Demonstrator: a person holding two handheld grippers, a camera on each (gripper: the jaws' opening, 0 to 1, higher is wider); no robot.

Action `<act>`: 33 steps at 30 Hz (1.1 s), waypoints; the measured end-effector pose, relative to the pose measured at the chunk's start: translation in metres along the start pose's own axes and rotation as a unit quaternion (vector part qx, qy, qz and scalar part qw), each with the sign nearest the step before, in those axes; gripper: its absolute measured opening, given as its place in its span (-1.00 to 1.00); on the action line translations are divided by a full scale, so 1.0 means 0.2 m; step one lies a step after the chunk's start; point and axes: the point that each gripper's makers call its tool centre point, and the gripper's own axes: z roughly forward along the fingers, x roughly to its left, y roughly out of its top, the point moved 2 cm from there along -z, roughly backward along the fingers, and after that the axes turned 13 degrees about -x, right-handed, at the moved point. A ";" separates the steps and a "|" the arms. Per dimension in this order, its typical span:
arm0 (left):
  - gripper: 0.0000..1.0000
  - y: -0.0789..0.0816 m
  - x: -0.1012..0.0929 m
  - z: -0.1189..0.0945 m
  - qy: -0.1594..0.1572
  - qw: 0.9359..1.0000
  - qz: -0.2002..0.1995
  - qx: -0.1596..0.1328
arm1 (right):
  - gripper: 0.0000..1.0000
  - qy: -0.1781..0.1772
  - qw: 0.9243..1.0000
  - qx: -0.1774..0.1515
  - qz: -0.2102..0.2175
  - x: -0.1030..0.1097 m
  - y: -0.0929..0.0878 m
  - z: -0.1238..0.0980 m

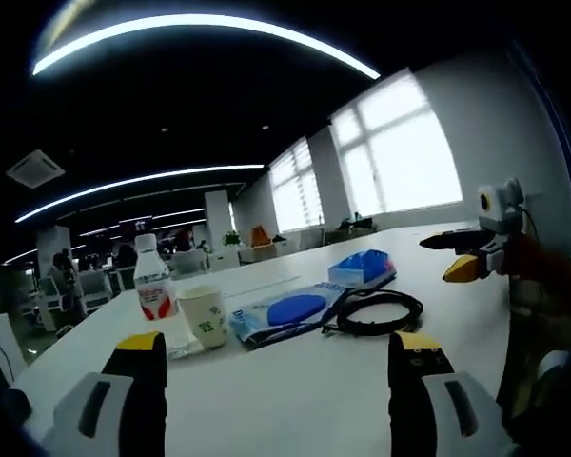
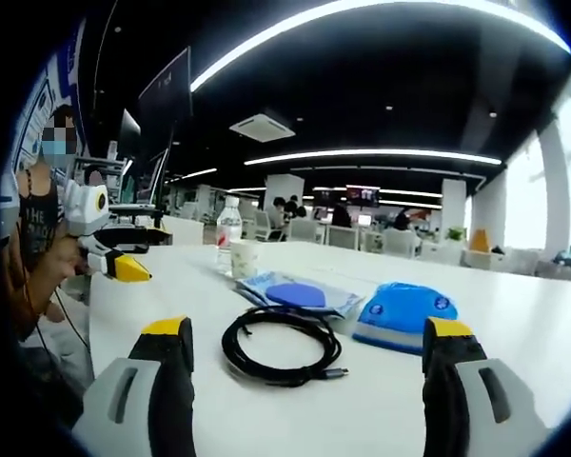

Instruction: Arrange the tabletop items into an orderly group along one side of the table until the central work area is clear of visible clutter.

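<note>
Both grippers, left (image 1: 276, 381) and right (image 2: 309, 371), hang spread and empty over the table (image 1: 295, 409). Ahead lie cable (image 2: 281, 343), pouch (image 2: 404, 319), packet (image 1: 281, 312), cup (image 1: 204, 316), bottle (image 1: 153, 282); a careless reach risks toppling cup or bottle.

obscured and unreadable items

bottle (image 1: 153, 282) label print too small to read. paper cup (image 1: 205, 315) hides part of the flat blue packet (image 1: 285, 312). blue pouch (image 2: 401, 317) markings illegible. cable (image 2: 282, 347) plug end blurred. distant seated people indistinct in both views.
</note>
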 end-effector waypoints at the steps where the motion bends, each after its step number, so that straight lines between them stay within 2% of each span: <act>1: 0.93 0.00 0.00 -0.01 0.001 1.000 -0.001 0.001 | 0.95 -0.001 1.000 -0.001 0.000 0.00 0.01 -0.01; 9: 0.93 0.01 0.02 -0.04 0.004 1.000 -0.004 -0.001 | 0.95 -0.007 1.000 -0.004 0.005 0.00 0.02 -0.04; 20: 0.93 0.04 0.03 -0.08 0.013 1.000 -0.001 -0.003 | 0.95 -0.031 0.999 -0.004 0.011 0.00 0.03 -0.16; 33: 0.92 0.03 0.05 -0.12 0.021 1.000 0.002 0.003 | 0.94 -0.043 0.999 -0.007 0.010 -0.03 0.03 -0.19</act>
